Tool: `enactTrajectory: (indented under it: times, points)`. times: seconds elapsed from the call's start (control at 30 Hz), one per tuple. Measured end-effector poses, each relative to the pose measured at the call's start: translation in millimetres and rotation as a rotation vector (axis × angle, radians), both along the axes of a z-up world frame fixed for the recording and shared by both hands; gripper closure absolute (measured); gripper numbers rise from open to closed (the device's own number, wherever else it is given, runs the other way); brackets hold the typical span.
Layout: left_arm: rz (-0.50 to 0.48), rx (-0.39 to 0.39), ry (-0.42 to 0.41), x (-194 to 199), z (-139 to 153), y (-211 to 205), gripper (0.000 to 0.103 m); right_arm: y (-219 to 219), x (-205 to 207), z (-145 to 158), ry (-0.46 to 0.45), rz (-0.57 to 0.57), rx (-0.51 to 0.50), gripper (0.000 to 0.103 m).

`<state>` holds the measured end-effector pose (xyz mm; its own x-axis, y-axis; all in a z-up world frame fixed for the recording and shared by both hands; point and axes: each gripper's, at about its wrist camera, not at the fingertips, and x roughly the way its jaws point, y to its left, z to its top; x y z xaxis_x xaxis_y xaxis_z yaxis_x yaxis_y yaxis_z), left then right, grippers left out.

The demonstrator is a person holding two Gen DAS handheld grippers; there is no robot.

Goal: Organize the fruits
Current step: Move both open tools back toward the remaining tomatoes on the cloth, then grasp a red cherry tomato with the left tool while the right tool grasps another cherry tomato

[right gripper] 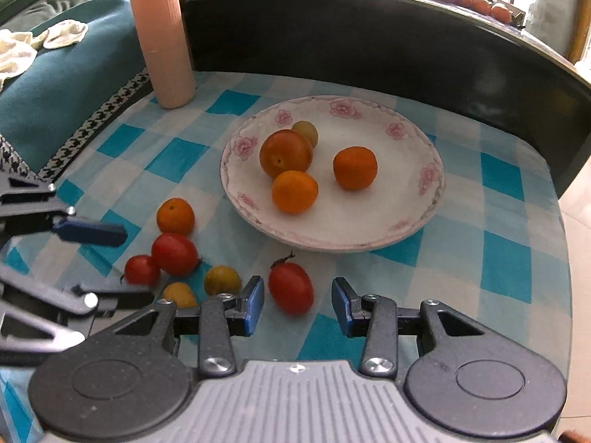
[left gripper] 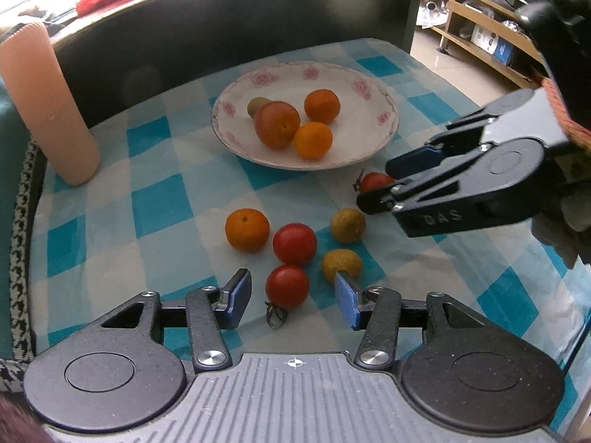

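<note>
Blue-and-white checked tablecloth (right gripper: 502, 181) covered the low table, backed along its far side by a dark curved panel (right gripper: 369, 37) and dropping off to bare floor at the right edge. Stood at the far left corner, just beside the cloth's edge: a ribbed peach cylinder (right gripper: 164, 40). Sat mid-cloth, near the panel: a white floral plate (right gripper: 413, 125) holding a large reddish-orange fruit (right gripper: 285, 153), two small oranges (right gripper: 354, 168) (right gripper: 294, 192) and a yellowish fruit (right gripper: 306, 131) tucked behind. Left open: bare cloth to the right of the plate and in front of it.

Clustered on the cloth in front of the plate's left side: one small orange (left gripper: 246, 229), two red tomatoes (left gripper: 294, 243) (left gripper: 287, 286) and two yellow-green fruits (left gripper: 347, 226) (left gripper: 340, 264), several touching or nearly so.

Left gripper (left gripper: 292, 299) hovered spread wide, holding nothing, the nearer red tomato between its blue pads, the right pad overlapping the nearer yellow-green fruit in view.

Right gripper (right gripper: 297, 305) likewise spread wide and empty, straddling an oblong red tomato (right gripper: 291, 292) lying apart from the cluster, close to the plate's front rim; contact with either pad could not be told.
</note>
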<state>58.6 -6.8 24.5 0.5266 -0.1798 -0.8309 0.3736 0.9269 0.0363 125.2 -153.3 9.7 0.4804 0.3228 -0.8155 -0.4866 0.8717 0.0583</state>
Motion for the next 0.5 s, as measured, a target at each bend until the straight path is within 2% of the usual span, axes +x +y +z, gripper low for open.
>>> enactTrajectory:
  times: [0.27,0.4,0.5]
  points:
    - [-0.012,0.011,0.020,1,-11,2,0.046,10,4,-10,0.012,0.020,-0.038,0.049]
    - [-0.014,0.012,0.017,6,-15,0,0.051,11,3,-9,0.015,0.014,-0.045,0.059]
    - [-0.003,-0.004,0.023,10,-17,1,0.053,9,3,-8,0.021,0.009,-0.049,0.059]
